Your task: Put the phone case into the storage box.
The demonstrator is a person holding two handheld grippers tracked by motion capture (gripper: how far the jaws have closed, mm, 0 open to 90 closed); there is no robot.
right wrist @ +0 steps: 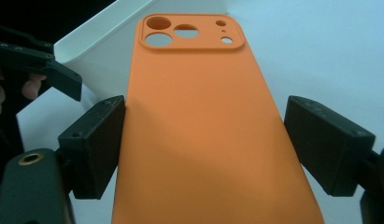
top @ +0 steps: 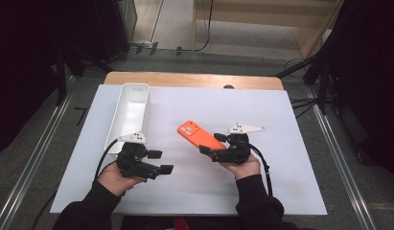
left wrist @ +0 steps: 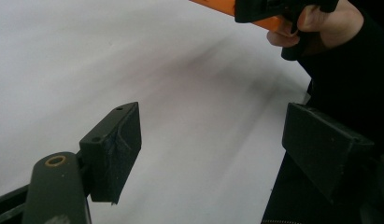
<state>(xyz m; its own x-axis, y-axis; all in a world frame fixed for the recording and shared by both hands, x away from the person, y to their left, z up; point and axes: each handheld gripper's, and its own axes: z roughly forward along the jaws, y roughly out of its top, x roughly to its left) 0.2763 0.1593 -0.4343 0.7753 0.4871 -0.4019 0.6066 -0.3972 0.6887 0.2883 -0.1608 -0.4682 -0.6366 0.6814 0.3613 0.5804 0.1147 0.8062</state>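
- White sheet [top: 194,187] covers my table, with dark curtains on both sides.
- My right gripper [right wrist: 203,140] straddles the orange case [right wrist: 203,135]. The left pad touches its edge and the right pad stands a little off, so I cannot tell whether it is gripped.
- I judge the case, lying mid-table with its camera holes facing the white bin [top: 130,115], is meant for that bin.
- My left gripper [left wrist: 208,140] hangs wide and empty, clear of the sheet, probably waiting.
- Count: one case, one bin, two grippers.
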